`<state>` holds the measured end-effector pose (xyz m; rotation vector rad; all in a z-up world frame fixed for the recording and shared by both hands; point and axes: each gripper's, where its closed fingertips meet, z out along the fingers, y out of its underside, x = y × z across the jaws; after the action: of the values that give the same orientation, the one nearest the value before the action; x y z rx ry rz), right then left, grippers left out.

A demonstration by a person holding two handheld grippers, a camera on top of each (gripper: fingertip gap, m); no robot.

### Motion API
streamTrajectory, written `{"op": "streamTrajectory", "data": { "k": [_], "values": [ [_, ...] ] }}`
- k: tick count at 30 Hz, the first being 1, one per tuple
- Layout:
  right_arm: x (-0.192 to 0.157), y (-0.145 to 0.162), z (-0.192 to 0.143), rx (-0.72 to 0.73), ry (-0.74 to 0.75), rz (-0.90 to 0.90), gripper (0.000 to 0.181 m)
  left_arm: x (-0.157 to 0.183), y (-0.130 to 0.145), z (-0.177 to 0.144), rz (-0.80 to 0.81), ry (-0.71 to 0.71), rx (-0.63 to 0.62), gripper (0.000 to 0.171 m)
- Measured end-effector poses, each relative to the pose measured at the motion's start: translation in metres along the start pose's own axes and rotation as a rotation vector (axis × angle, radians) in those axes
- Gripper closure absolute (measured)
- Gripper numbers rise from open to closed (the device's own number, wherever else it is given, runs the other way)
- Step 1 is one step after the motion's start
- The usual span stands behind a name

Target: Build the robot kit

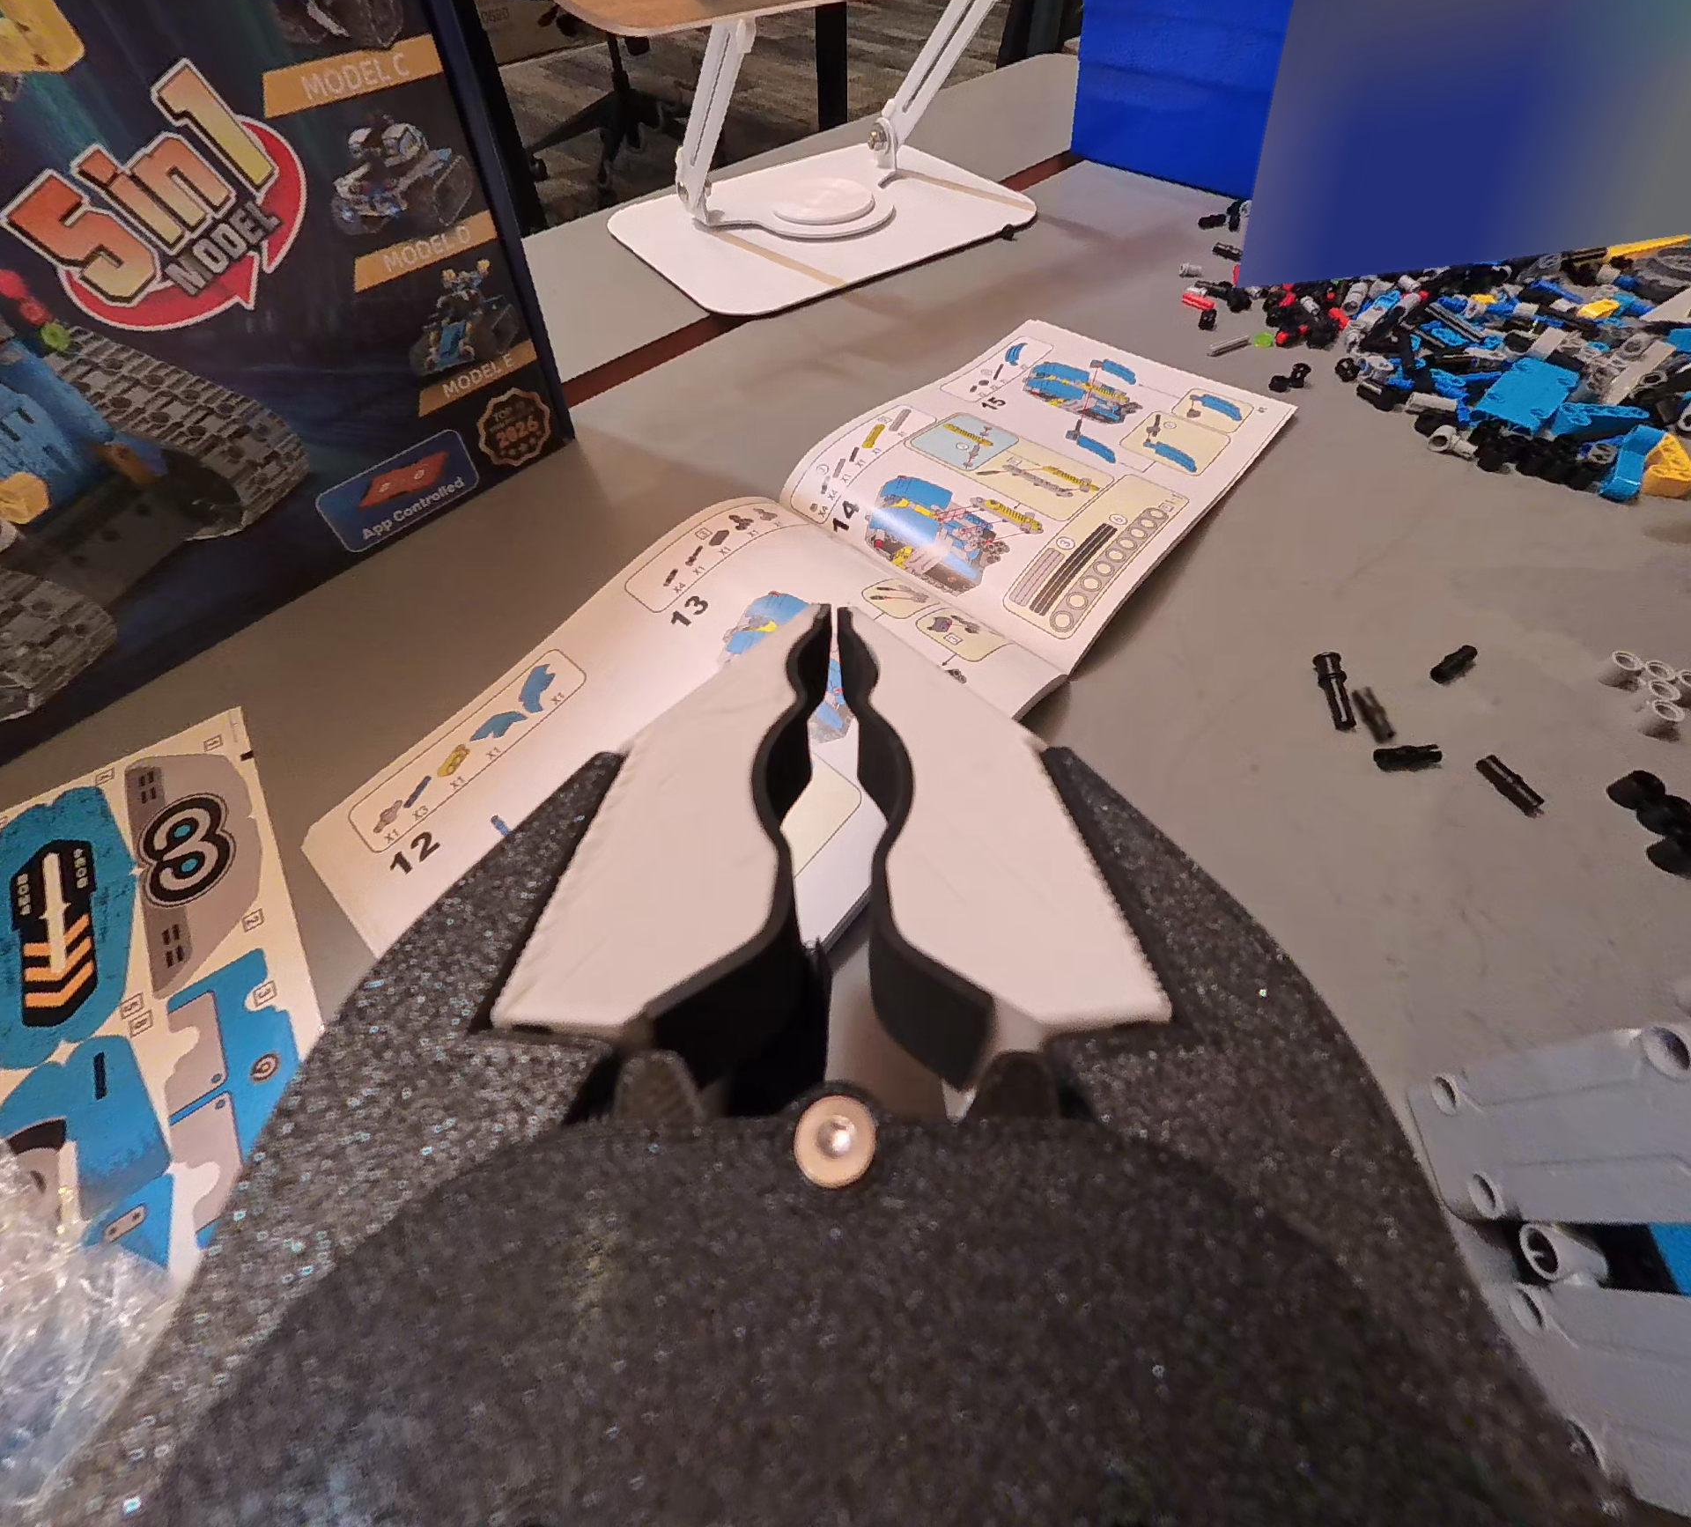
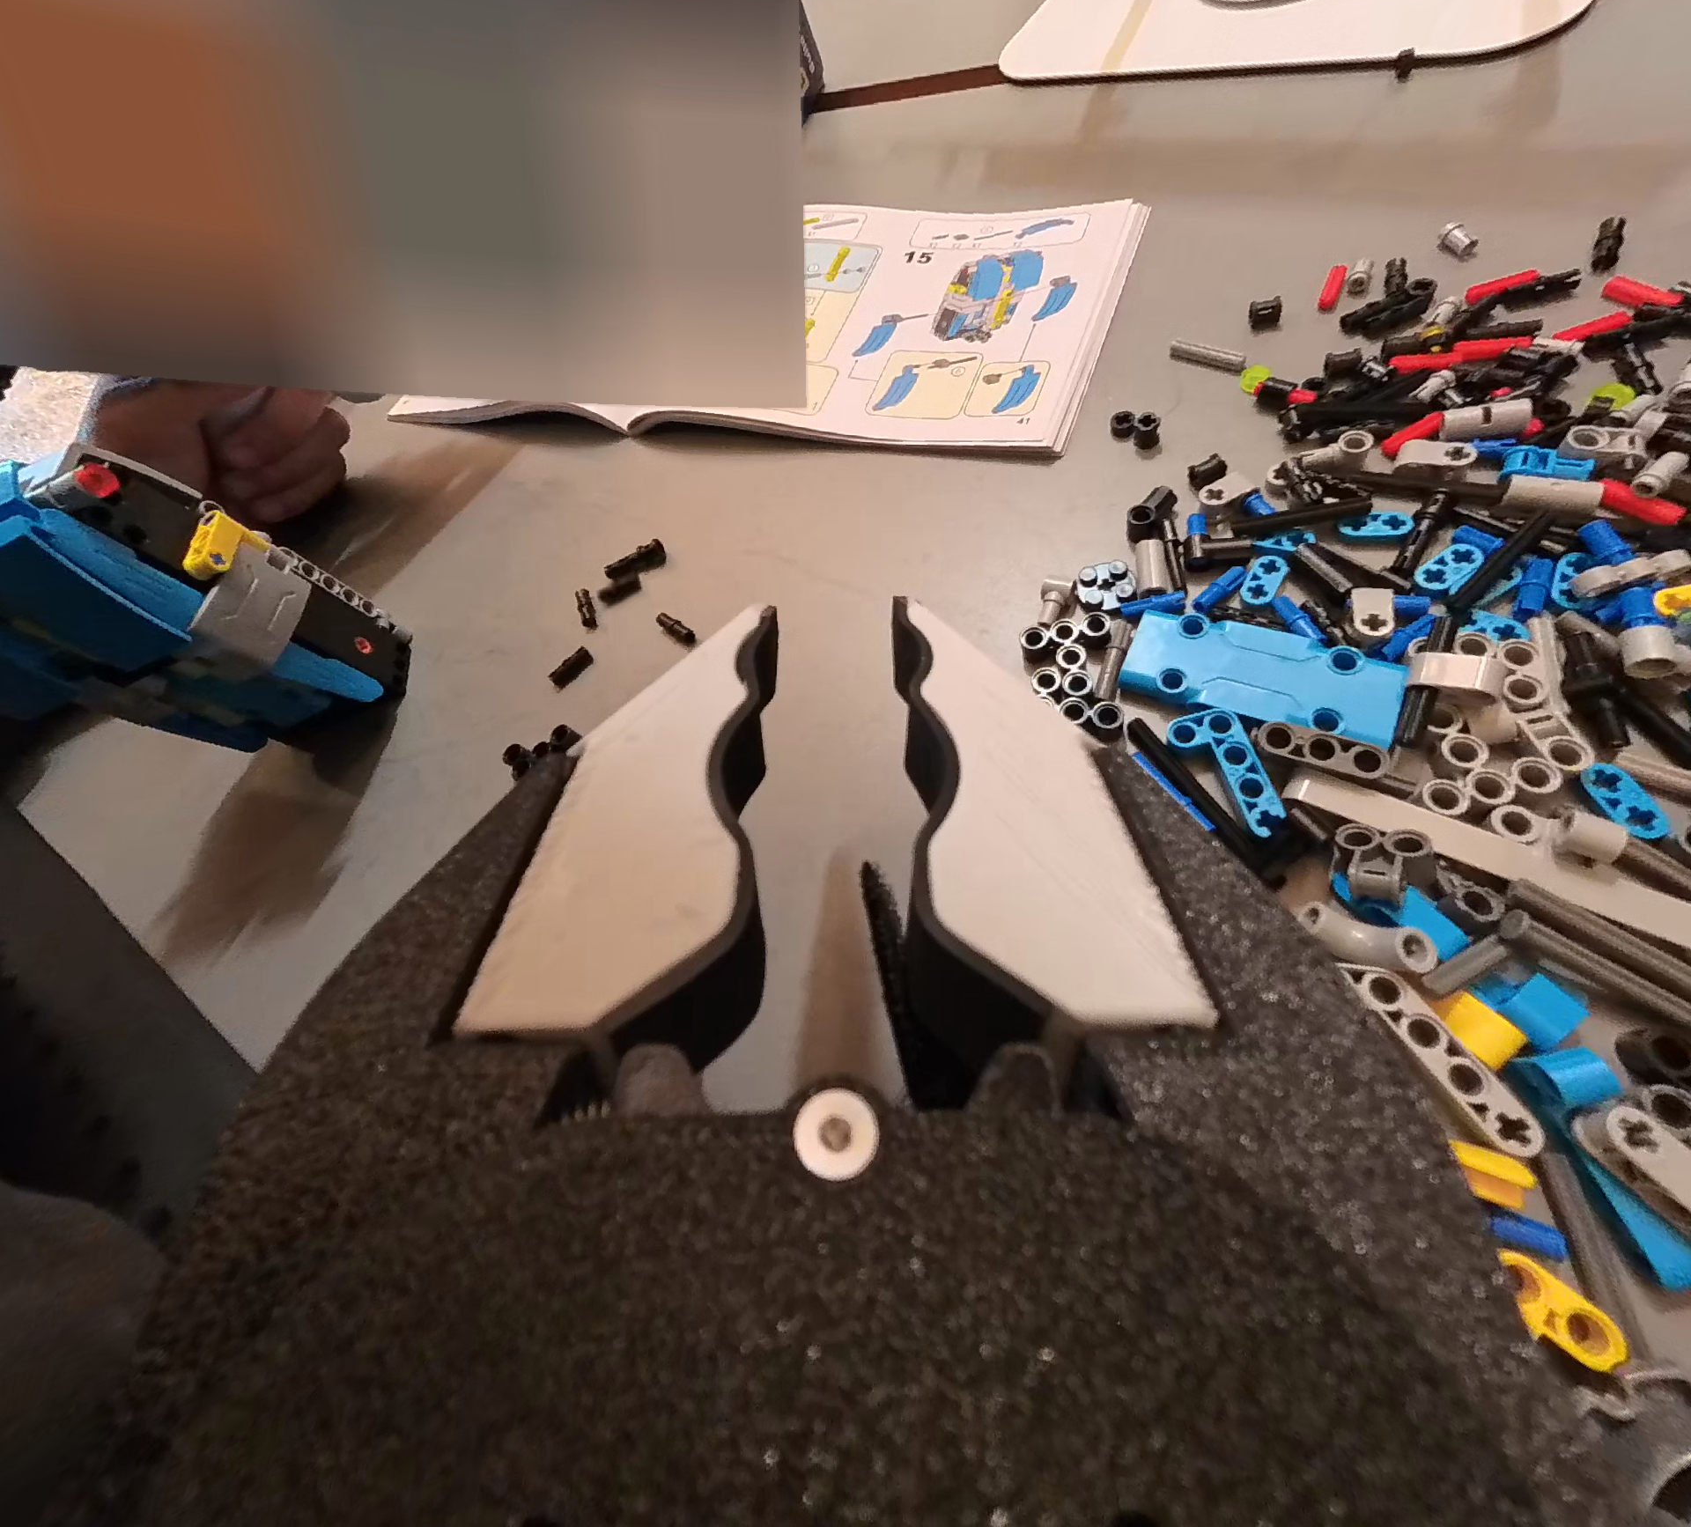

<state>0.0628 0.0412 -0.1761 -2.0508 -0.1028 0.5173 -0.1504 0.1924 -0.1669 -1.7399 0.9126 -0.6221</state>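
Grey table point(image 2: 823, 550), one instruction booklet point(image 1: 915, 532); left gripper point(image 1: 833, 614) fingers clenched empty, right gripper point(image 2: 834, 614) fingers released.

Grey table point(image 1: 1281, 888) w/ white stand point(image 1: 823, 239) on it; patterned carpet point(image 1: 586, 74) & office chair base point(image 1: 622, 111) behind.

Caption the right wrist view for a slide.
Open right tool above a grey table, between scattered black pins and a heap of building pieces.

Grey fingers point(image 1: 723, 824), black wavy inner pads, speckled black body, silver screw.
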Motion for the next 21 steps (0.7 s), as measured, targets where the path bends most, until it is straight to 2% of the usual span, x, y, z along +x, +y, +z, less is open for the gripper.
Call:
{"op": "streamTrajectory", "data": {
  "k": [21],
  "values": [
    [0.0002, 0.0009, 0.0009, -0.005, -0.001, 0.003, 0.157, -0.0002, 0.0002, 0.0003, 0.0, 0.001, -0.003, 0.171]
  ]
}}
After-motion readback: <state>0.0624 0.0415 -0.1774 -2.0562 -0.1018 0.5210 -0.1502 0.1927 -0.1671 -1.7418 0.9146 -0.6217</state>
